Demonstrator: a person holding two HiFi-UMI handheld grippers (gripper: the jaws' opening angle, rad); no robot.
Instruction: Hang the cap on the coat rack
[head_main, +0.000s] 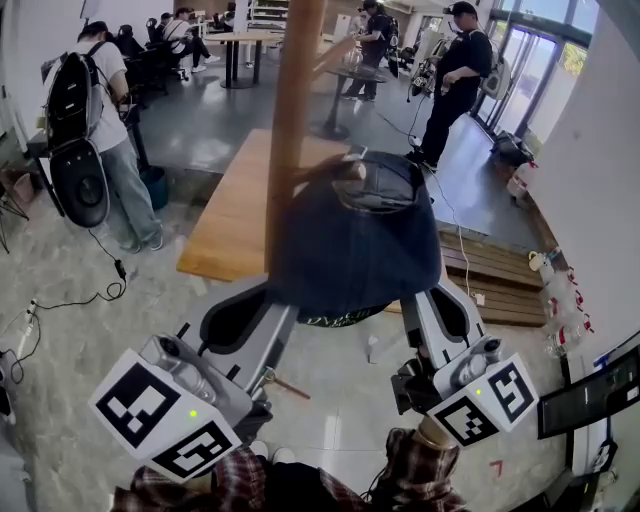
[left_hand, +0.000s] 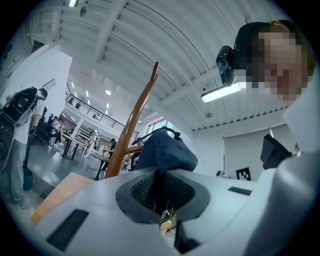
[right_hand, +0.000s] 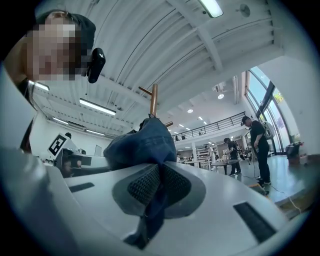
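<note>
Holding the cap (head_main: 355, 240) against the coat rack (head_main: 290, 120): left gripper (left_hand: 159, 192) and right gripper (right_hand: 159, 187) each pinch its rim, jaws clamped on fabric, spreading it, probably to slip over a peg (left_hand: 134, 149).

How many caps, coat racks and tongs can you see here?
Caps: 1, the dark blue cap.
Coat racks: 1, the wooden coat rack.
Tongs: 2, the left tongs and the right tongs, each pinching the cap.
Total: 4.
</note>
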